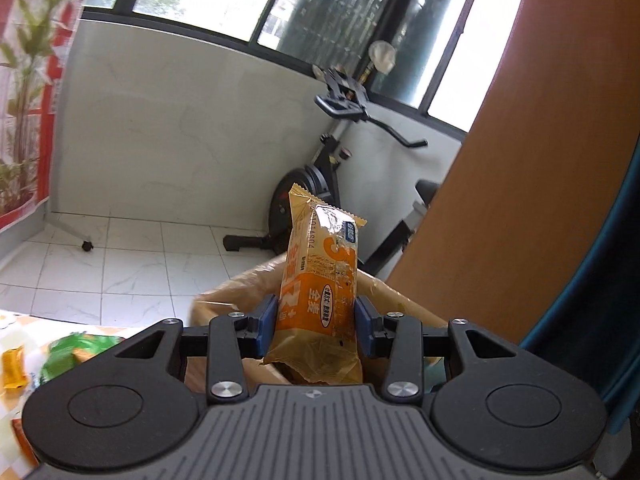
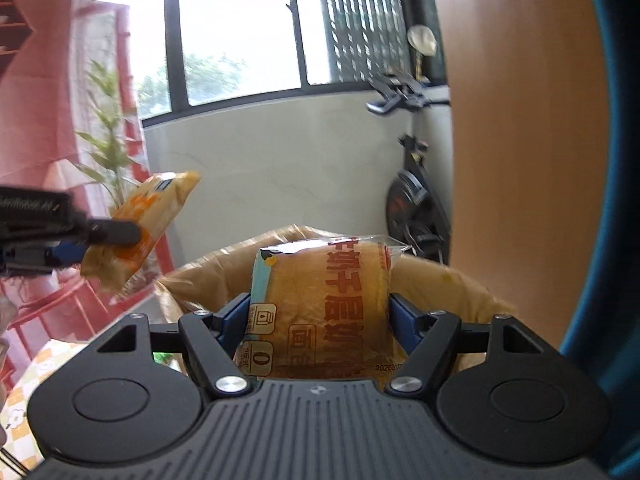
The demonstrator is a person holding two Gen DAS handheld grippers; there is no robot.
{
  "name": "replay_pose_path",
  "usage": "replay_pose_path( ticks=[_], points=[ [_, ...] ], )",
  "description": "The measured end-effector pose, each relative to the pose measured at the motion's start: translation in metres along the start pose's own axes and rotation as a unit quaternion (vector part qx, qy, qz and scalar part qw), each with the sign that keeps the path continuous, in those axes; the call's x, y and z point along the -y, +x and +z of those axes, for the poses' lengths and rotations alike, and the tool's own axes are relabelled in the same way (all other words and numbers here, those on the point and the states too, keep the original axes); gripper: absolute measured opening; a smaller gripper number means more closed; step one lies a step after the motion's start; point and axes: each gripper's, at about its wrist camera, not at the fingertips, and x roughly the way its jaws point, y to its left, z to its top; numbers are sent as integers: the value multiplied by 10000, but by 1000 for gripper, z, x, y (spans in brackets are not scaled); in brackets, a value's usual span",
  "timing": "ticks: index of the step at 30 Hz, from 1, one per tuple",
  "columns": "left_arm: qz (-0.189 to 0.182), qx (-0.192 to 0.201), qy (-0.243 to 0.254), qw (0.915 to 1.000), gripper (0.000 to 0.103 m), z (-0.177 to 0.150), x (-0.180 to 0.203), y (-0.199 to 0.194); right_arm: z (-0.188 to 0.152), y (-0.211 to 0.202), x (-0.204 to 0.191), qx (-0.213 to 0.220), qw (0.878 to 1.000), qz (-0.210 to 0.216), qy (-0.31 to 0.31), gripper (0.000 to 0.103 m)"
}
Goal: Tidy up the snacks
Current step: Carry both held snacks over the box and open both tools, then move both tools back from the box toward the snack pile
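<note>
Left gripper (image 1: 315, 322) jaws clamped on orange snack packet (image 1: 320, 272), packet upright, above near rim of cardboard box (image 1: 236, 292). Right gripper (image 2: 320, 320) jaws closed on wrapped bread bun (image 2: 332, 304), also held over box. Green snack bag (image 1: 76, 350) lies on desk left of box. Exercise bike (image 1: 320, 184) stands beyond box.

The cardboard box (image 2: 440, 276) gapes open ahead, hemmed by a wooden panel (image 2: 520, 120) close on the right.
</note>
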Motion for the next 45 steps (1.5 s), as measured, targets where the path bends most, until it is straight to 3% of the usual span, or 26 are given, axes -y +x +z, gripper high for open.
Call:
replay_pose_path(
  ticks=[6, 8, 9, 14, 18, 28, 37, 45],
  points=[
    [2, -322, 182, 9993, 44, -7, 6, 32, -10, 3, 2, -116, 9998, -87, -99, 74],
    [0, -379, 121, 9992, 49, -8, 5, 35, -8, 5, 0, -134, 9998, -99, -146, 74],
    [0, -398, 111, 9991, 57, -7, 4, 36, -9, 6, 0, -142, 9997, -101, -141, 74],
    [83, -297, 360, 9989, 63, -3, 3, 22, -9, 14, 3, -355, 9993, -105, 2, 75],
    [204, -227, 437, 9986, 65, -1, -9, -2, -8, 8, 1, -255, 9996, -119, 32, 76],
    [894, -10, 454, 9950, 67, 0, -92, -90, -5, -20, -40, -11, 9991, 416, -27, 76],
    [1821, -47, 146, 9832, 67, -10, -177, -135, -34, -11, -96, -243, 9943, 1005, -266, 76],
    [1838, -126, -267, 9825, 67, -25, -224, -144, -66, 23, -146, -690, 9859, 1432, -515, 76]
  ],
)
